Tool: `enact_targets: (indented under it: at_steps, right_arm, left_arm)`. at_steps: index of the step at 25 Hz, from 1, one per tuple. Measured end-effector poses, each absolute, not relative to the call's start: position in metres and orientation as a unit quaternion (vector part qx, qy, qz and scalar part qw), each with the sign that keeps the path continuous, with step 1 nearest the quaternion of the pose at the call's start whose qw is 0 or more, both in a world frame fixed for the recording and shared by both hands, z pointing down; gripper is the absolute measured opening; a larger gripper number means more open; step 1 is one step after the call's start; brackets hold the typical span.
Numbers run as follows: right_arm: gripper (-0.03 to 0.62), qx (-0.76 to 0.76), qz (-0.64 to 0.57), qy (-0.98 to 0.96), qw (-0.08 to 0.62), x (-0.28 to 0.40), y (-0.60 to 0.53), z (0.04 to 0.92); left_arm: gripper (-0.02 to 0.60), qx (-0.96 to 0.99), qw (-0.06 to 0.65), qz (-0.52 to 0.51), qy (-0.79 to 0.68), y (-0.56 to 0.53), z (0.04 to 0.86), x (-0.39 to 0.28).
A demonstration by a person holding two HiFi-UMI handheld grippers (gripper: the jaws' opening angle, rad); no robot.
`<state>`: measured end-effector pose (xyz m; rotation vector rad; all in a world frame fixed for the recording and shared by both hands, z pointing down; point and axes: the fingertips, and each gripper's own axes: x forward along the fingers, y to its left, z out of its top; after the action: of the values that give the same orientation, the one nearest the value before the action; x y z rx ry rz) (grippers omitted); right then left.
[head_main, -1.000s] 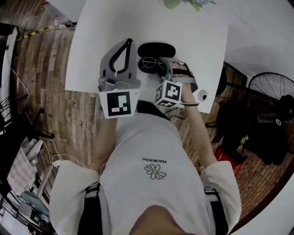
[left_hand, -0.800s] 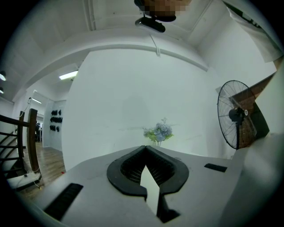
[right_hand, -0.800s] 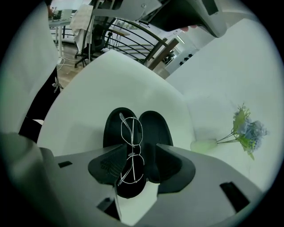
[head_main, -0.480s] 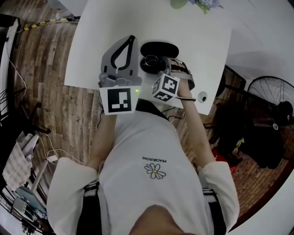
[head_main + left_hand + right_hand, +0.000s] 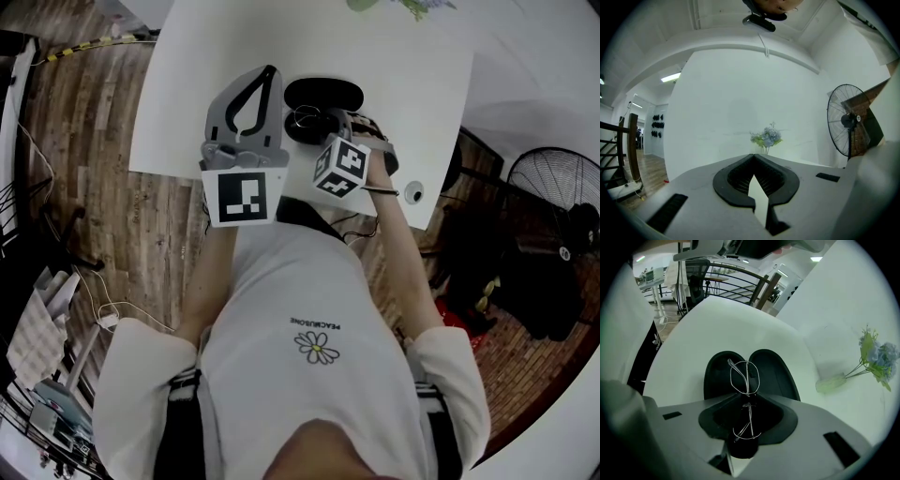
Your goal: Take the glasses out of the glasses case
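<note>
A black glasses case (image 5: 773,373) lies open on the white table (image 5: 693,343), seen too in the head view as the case (image 5: 328,92). Thin wire glasses (image 5: 745,377) stand on edge over the case's hinge. My right gripper (image 5: 746,398) points steeply down at them; its jaws are closing and the tips pinch the frame near the bridge, one lens inside the jaws, the other beyond. From the head, the right gripper (image 5: 328,124) sits at the case's near side. My left gripper (image 5: 270,75) hovers left of the case, shut and empty; in its own view the left gripper (image 5: 753,157) points level.
A small vase of pale flowers (image 5: 874,355) lies toward the table's far right, seen also as flowers (image 5: 766,138). A standing fan (image 5: 562,216) is on the floor to the right. Wooden floor (image 5: 84,159) shows left of the table edge.
My right gripper dropped onto the glasses and its jaws narrowed around the frame. The left gripper stayed where it was.
</note>
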<state>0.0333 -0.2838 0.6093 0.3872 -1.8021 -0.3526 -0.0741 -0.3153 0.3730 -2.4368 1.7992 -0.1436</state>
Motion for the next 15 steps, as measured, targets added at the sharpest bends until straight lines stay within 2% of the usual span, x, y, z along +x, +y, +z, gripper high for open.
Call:
enact_targets:
  at_steps: [15]
  right_arm:
    - [0.091,0.197,-0.130,-0.801,0.550,0.032,-0.282,0.588]
  left_arm:
    - [0.015,-0.805,0.066,-0.039,0.588,-0.310,0.362,-0.066]
